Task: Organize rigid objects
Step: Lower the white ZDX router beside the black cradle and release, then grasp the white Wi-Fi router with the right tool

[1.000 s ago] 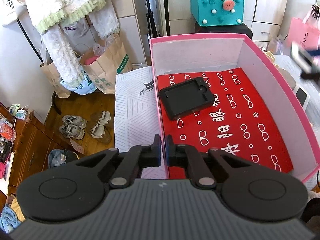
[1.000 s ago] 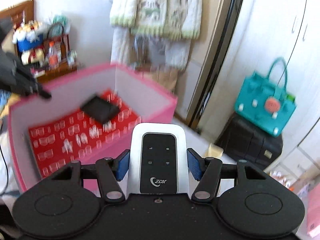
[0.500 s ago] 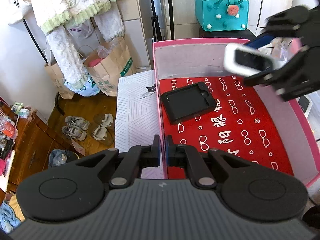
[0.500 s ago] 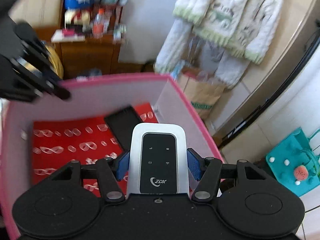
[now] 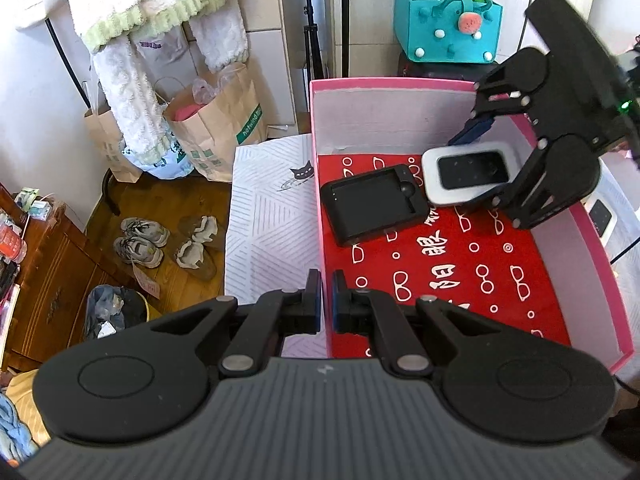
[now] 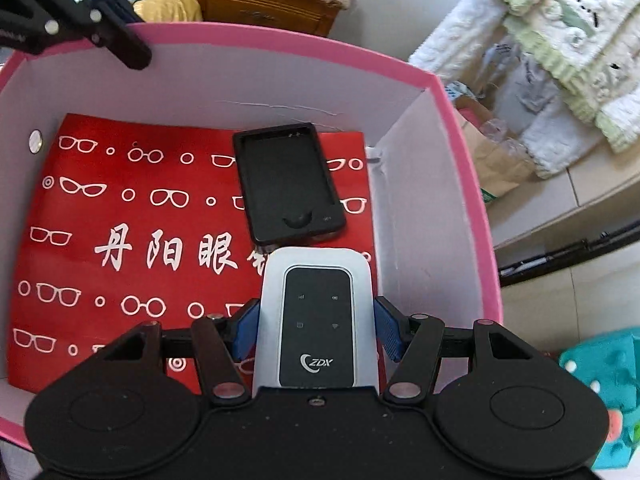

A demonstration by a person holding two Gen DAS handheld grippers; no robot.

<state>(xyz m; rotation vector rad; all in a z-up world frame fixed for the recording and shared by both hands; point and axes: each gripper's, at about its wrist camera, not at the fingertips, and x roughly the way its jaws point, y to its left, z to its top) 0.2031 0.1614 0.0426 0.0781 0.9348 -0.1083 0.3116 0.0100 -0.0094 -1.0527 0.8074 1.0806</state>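
A pink box (image 5: 400,83) with a red liner printed with glasses (image 5: 460,272) holds a black phone-sized case (image 5: 374,208) near its far left corner. My right gripper (image 5: 468,168) is shut on a white pocket router with a black face (image 5: 466,176) and hangs low inside the box, the router's tip right beside the case. In the right wrist view the router (image 6: 316,320) sits between the blue pads (image 6: 386,332), just short of the case (image 6: 286,184). My left gripper (image 5: 327,300) is shut on the box's left wall.
Another white device (image 5: 602,216) lies outside the box on the right. A patterned white cloth (image 5: 268,220) covers the table left of the box. A teal bag (image 5: 448,24) stands behind it. Paper bags (image 5: 216,128) and shoes (image 5: 140,240) are on the floor.
The right gripper has carried the router in from the right, rolled, and sunk into the box next to the black case. The left gripper has stayed on the wall.
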